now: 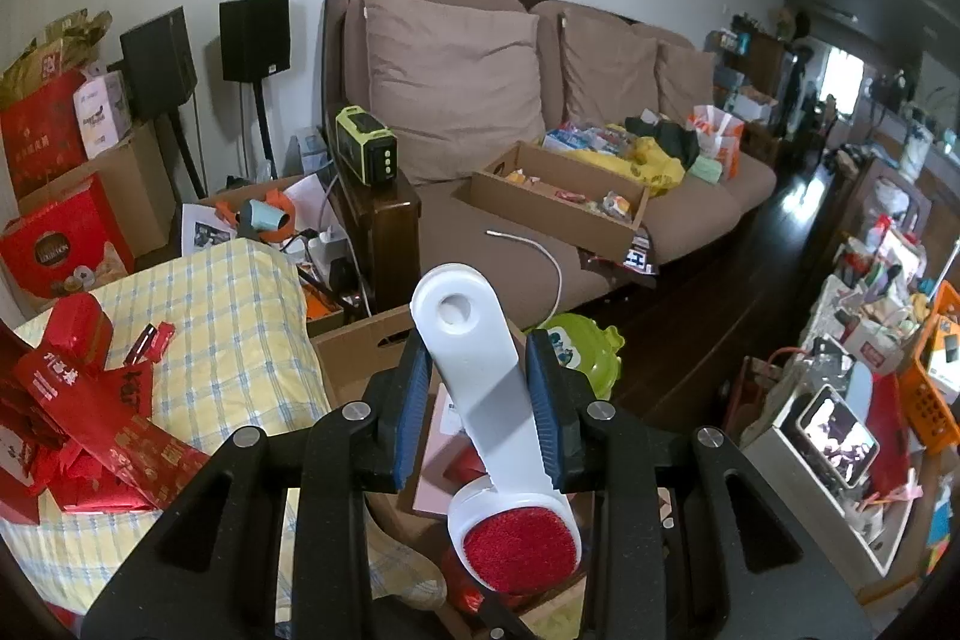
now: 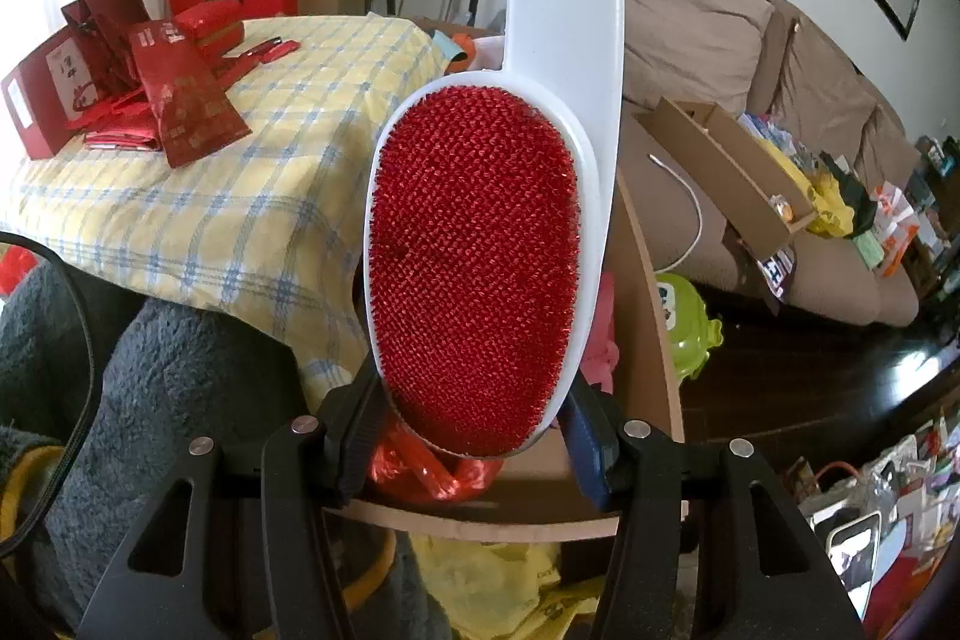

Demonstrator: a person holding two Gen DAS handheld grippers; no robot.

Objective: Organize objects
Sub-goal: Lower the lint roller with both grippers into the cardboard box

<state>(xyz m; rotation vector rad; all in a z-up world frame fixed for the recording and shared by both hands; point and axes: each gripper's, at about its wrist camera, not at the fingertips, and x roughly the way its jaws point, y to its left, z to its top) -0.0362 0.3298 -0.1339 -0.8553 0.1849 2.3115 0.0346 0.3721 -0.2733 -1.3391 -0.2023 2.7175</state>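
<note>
Two grips: left gripper [image 1: 480, 400] fingers pinch the lint brush [image 1: 489, 400] handle; right gripper [image 2: 474, 436] fingers hug its red head.
Feel: light, hard plastic; hold the handle.

Table [image 2: 198, 220] under a yellow/blue plaid cloth [image 1: 240, 316]: pile of red gift bags and boxes [image 2: 150, 100] at its far-left end, rest of the cloth bare. Brown sofa [image 1: 480, 244]: open cardboard box [image 1: 558, 196], white cable [image 1: 540, 250], yellow bag [image 1: 654, 166]. Dark wood floor [image 1: 690, 328]: green plastic container [image 1: 579, 352].
</note>
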